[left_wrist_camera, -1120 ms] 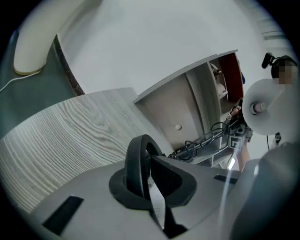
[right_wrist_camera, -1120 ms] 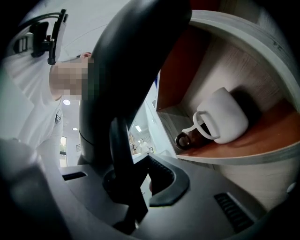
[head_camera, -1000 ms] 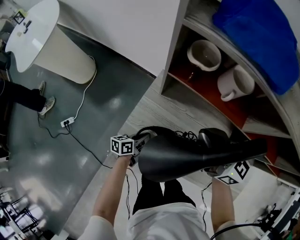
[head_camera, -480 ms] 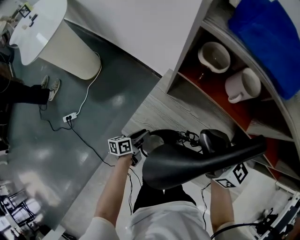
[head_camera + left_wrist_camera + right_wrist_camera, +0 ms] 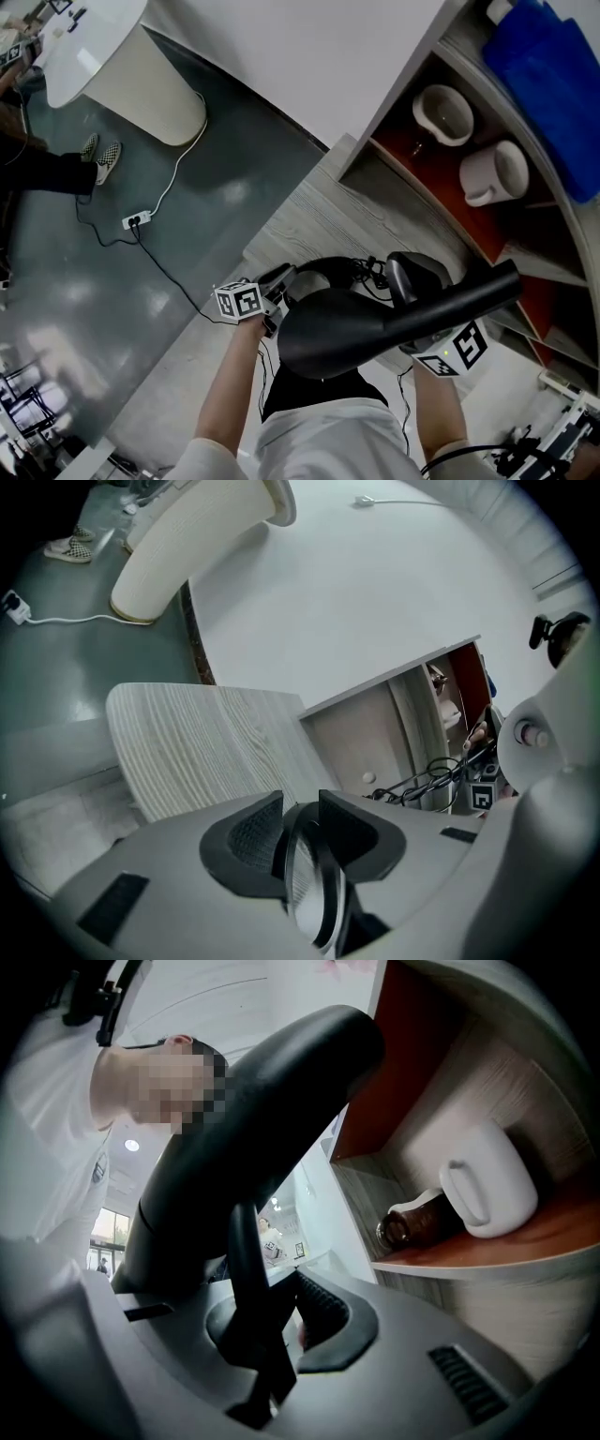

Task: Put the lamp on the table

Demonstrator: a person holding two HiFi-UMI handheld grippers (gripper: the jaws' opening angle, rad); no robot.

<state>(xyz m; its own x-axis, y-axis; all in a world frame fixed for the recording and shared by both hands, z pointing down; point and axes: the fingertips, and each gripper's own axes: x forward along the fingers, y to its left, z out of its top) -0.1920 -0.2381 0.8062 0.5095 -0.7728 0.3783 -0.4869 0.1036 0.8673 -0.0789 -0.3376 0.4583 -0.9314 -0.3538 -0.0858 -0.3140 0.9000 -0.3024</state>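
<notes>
The left gripper (image 5: 300, 810) clamps a ring on the black lamp (image 5: 375, 323), the right gripper (image 5: 279, 1309) its thin stem, beside the wooden table (image 5: 314, 225).

I have the lamp (image 5: 328, 333) right in front of me, over the near end of the table (image 5: 319, 220). The left gripper (image 5: 278, 284) is at its left side and the right gripper (image 5: 433, 339) is under its arm on the right. Behind the table, to the right, stands the shelf unit (image 5: 398, 94). Two mugs (image 5: 443, 114) sit side by side in one compartment, and a bottle (image 5: 417, 1222) lies just beside the nearer one. A bundle (image 5: 553, 75) lies on the level above. Left of the table is the floor (image 5: 94, 309), where a power strip (image 5: 136, 221) lies. Its cable (image 5: 178, 169) runs back to the pedestal table (image 5: 141, 84) at the far left, with a person's shoes (image 5: 98, 153) beside its foot.
</notes>
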